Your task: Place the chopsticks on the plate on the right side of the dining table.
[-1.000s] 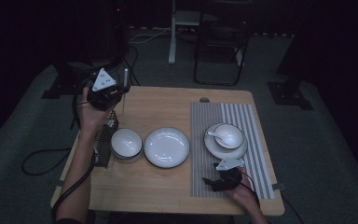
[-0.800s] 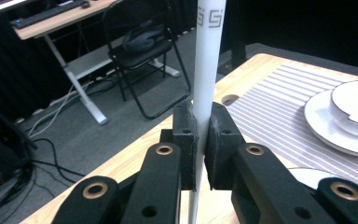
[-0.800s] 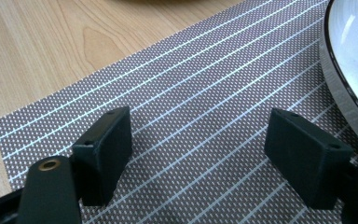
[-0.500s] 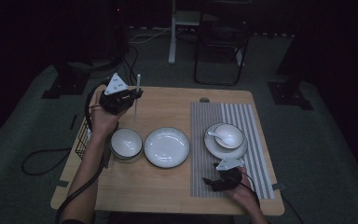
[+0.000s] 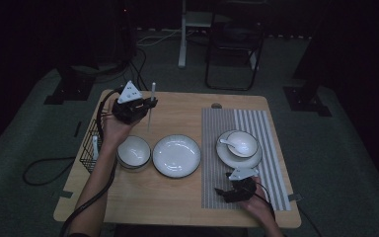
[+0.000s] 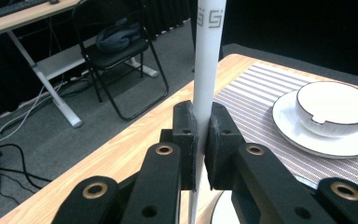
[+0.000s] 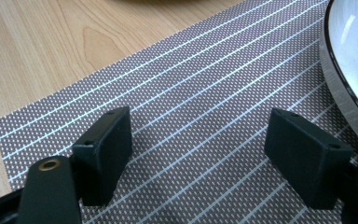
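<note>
Dark room, pale wood-grain table (image 5: 177,197), ribbed striped placemat (image 5: 217,148) right of centre. Left gripper (image 5: 145,106), upper left of high view, clamps smooth white cylindrical stick (image 5: 151,106); stick's long axis near vertical, printed end up. Glossy round bowls and plates mid-frame. Right gripper (image 7: 198,154) rests on woven mat, jaws wide, nothing between.

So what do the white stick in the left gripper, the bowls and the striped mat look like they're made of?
Stick: smooth matte white, probably plastic, with a printed grey logo near the top; the left gripper is shut on it.
Bowls: likely glazed ceramic, glossy white with a dark rim line.
Mat: a fine woven mesh, probably vinyl, grey-brown with pale stripes.
</note>
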The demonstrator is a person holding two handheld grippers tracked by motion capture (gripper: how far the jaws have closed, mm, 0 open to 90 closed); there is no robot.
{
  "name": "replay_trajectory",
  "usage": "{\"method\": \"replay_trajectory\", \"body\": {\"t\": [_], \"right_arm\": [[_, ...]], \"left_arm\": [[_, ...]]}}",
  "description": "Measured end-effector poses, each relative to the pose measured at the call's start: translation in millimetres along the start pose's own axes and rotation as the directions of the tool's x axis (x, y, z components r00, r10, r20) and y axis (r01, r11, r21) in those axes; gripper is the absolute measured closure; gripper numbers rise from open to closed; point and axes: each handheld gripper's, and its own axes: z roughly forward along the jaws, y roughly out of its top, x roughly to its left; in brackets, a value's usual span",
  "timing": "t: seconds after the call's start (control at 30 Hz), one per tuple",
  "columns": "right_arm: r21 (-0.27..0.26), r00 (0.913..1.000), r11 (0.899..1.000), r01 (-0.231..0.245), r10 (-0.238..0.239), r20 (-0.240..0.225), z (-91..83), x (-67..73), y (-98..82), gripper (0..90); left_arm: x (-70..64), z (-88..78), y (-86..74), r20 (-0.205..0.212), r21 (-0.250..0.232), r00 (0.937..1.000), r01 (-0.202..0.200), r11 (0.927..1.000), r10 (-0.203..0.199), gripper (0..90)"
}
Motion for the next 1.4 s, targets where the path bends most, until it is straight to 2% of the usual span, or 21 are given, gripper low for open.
{"method": "replay_trajectory", "body": {"t": [0.9, 1.4], "right_arm": [[0.0, 1.0, 1.0, 0.001, -0.001, 0.0, 0.0, -0.1, 0.0, 22.7], [-0.001, 1.0, 1.0, 0.001, -0.001, 0.0, 0.0, 0.0, 0.0, 22.8]], "left_arm": [[-17.5, 9.3, 5.4, 0.04, -0.006, 0.9988, -0.028, 0.9996, 0.029, 84.2], [-27.2, 17.4, 4.6, 0.069, -0.009, 0.9972, -0.029, 0.9995, 0.03, 84.3]]}}
